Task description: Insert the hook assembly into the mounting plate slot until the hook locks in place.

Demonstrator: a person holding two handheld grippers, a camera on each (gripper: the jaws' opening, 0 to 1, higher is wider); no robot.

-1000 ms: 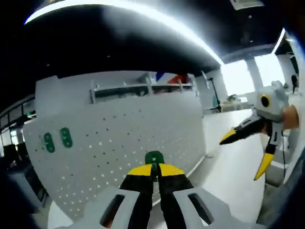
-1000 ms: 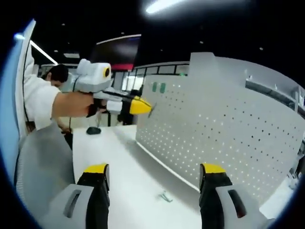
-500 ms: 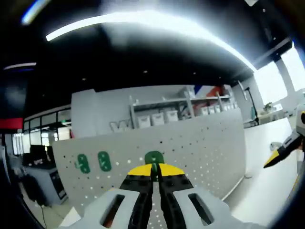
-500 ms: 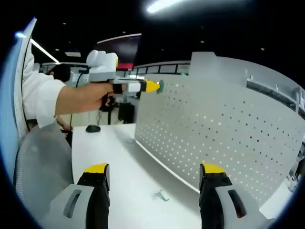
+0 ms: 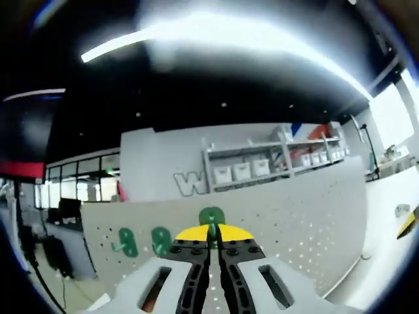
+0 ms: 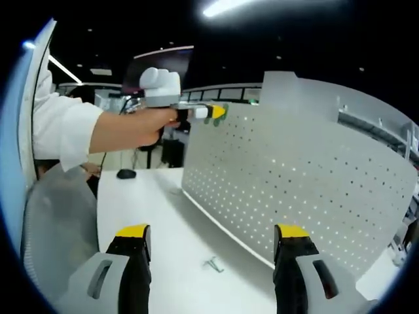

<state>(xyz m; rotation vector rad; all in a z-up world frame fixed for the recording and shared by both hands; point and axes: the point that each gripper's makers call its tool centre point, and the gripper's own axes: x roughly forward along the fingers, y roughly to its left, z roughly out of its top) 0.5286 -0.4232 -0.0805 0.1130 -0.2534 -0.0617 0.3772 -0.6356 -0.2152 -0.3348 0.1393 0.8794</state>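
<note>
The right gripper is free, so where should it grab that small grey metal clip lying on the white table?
Probably its middle, from straight above: the small grey metal clip lies flat on the white table, clear of the perforated panel, in line between the open right gripper's jaws. Its finer shape is too small to tell.

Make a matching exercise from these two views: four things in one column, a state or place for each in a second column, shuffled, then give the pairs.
Things:
1. left gripper
2. right gripper
3. small metal hook
4. two green hooks

States or places:
A. lying loose on the white table
B. already mounted on the pegboard
C. jaws wide apart, holding nothing
D. shut on a green hook near the pegboard's top edge

Pairs: 1-D, 2-C, 3-A, 4-B
</note>
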